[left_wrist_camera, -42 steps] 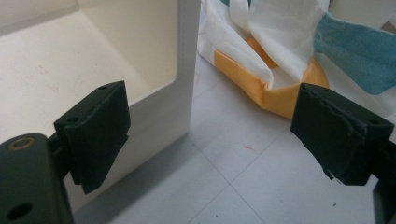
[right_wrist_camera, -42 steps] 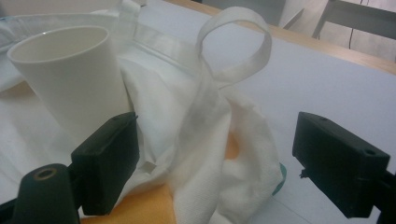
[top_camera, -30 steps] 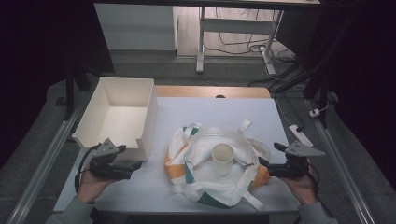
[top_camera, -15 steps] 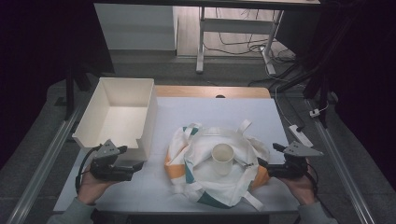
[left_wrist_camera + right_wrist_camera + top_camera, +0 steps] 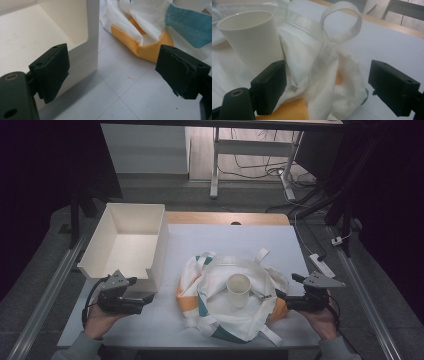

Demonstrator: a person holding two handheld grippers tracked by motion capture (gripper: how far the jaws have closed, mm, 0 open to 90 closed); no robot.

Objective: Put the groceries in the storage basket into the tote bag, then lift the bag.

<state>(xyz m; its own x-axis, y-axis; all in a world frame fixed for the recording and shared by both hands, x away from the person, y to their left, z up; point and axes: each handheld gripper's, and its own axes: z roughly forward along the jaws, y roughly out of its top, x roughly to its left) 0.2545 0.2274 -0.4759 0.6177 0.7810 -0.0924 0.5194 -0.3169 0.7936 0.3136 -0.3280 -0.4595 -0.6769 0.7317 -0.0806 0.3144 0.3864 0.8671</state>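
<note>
A white cloth bag [image 5: 220,312] with orange and teal patches lies spread open mid-table. A white cup [image 5: 238,289] stands upright inside it. My right gripper [image 5: 280,296] is open at the bag's right edge. In the right gripper view its jaws stand wide apart, and the bag's rumpled rim [image 5: 322,75] lies between them with the right gripper [image 5: 332,86] not closed on it. The cup [image 5: 252,40] is just beyond the left jaw, and a handle loop [image 5: 342,22] stands up behind. My left gripper [image 5: 145,297] is open near the box's front corner, with bare table between the jaws of the left gripper [image 5: 116,72].
An empty white box [image 5: 125,240] with a cut-out front wall sits at the left. Its corner post [image 5: 92,37] is close to my left jaw. The bag's orange edge [image 5: 147,50] lies a short way ahead of the left gripper. Metal rails run along both table sides.
My right gripper has edged slightly left toward the bag's rim. The left gripper, the cup and the box have stayed where they were.
</note>
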